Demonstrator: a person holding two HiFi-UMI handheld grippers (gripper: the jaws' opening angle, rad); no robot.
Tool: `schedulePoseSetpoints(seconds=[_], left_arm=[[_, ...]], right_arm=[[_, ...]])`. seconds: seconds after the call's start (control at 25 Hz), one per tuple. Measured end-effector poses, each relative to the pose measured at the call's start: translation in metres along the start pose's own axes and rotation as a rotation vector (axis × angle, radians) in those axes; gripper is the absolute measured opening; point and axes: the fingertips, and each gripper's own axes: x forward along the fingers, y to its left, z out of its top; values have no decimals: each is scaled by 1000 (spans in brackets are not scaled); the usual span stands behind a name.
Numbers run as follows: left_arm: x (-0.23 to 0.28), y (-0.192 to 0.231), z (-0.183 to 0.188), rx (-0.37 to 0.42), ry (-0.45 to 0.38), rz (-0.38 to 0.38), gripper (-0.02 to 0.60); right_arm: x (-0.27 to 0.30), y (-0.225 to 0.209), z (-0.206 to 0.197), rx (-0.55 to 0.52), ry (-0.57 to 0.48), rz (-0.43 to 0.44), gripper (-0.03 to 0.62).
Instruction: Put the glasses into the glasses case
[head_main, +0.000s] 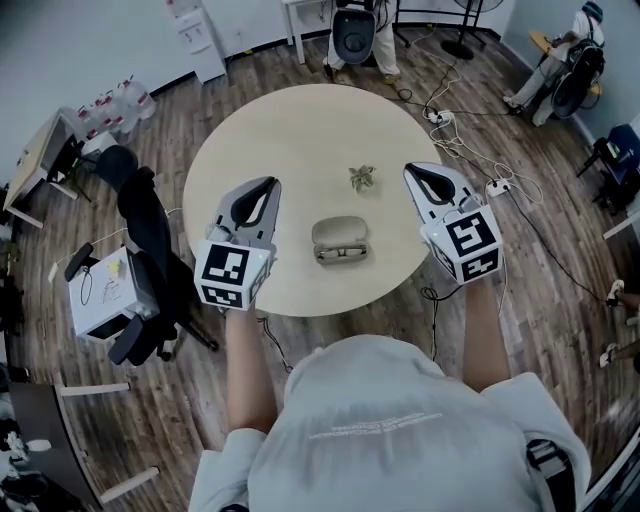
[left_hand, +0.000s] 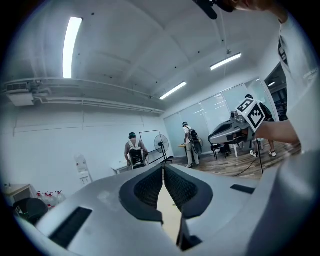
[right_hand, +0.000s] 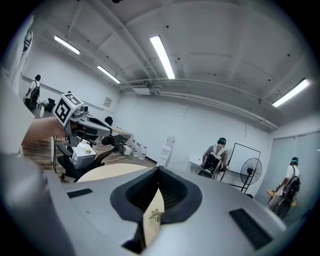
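This is looking like an open-plan office or research lab. Strip lights (right_hand: 162, 55) are running along a bare white ceiling, and cables (head_main: 452, 128) are trailing over the wood-look floor (head_main: 560, 270). A black office chair (head_main: 150, 235) is standing beside a round counter (head_main: 300, 150). A water dispenser (head_main: 196, 38) and a pedestal fan (right_hand: 250, 175) are standing by the walls, a glass partition (left_hand: 215, 112) is closing one side, and people with backpacks (right_hand: 214, 159) are working at the far end.

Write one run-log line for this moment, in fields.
left gripper: shut, empty | right gripper: shut, empty | both held near round table | glasses case between them | small greenish object beyond case, untouched
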Motion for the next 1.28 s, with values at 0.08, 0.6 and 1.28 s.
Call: schedulePoseSetpoints(seconds=[0.08, 0.6, 1.28], left_arm=[[-3, -2, 2, 13, 2, -2, 21], [-5, -6, -7, -2, 15, -26, 22], [2, -10, -20, -35, 25, -53, 22]], right_arm=[[0, 3, 2, -5, -2, 9, 2], [5, 14, -7, -15, 28, 35, 2], [7, 16, -23, -6, 65, 32, 2]])
